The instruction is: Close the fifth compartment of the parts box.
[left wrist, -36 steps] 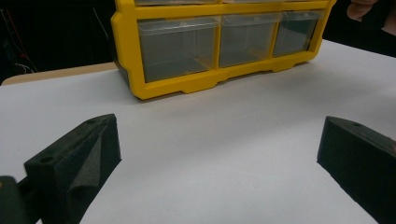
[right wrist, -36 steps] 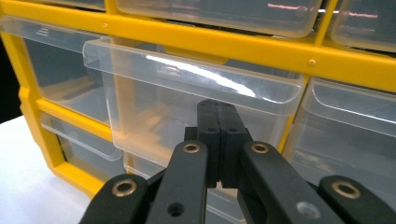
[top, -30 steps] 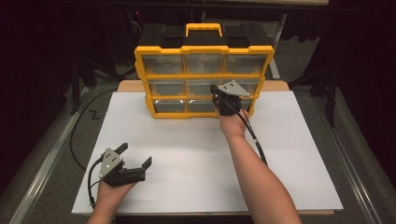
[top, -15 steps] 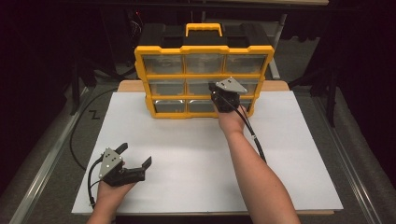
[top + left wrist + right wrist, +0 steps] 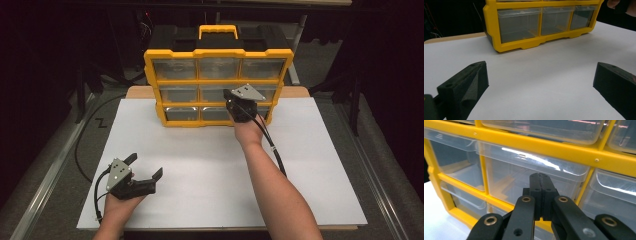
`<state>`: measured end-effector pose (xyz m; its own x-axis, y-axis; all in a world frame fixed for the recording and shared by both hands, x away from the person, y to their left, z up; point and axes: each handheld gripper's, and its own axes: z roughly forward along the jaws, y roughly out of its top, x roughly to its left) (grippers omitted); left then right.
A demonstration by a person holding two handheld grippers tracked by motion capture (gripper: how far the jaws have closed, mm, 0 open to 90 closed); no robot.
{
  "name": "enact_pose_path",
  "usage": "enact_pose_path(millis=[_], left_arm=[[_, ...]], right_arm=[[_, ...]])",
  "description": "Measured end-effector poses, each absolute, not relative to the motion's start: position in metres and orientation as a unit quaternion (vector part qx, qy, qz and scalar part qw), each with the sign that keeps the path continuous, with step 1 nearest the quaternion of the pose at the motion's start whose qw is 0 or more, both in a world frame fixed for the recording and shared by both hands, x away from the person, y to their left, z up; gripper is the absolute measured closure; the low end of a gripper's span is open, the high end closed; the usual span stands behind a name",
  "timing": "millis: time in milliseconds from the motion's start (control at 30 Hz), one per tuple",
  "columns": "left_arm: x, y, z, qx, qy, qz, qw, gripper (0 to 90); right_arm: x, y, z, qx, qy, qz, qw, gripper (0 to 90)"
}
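Surroundings: white board [image 5: 200, 165] on dark table, black cables at left | Cabinet: yellow drawer organizer [image 5: 218, 80] with clear drawers stands at the board's far edge | Your right gripper [image 5: 239, 102] is pressed together at the middle row's drawer front [image 5: 534, 177] | Your left gripper [image 5: 145, 167] rests spread wide near the front-left | Writing: none legible.

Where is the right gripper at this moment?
High view: the right gripper sits mid-right, jaws shut, at the drawer cabinet's middle row, far from the left gripper.
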<state>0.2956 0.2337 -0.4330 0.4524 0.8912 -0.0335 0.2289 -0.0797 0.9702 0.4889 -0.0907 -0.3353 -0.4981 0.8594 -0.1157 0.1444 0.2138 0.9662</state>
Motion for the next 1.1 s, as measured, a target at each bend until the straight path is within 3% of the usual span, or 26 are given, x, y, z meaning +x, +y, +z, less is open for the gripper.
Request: enact_pose_path(millis=[500,1100], left_arm=[[0.297,0.231,-0.432,0.672,0.413,0.318,0.527,0.5],[0.300,0.229,-0.434,0.676,0.410,0.322,0.521,0.5]], right_arm=[[0.452,-0.107,-0.338,0.347,0.702,0.530,0.326,90.0],[0.408,-0.148,-0.380,0.346,0.721,0.521,0.298,90.0]])
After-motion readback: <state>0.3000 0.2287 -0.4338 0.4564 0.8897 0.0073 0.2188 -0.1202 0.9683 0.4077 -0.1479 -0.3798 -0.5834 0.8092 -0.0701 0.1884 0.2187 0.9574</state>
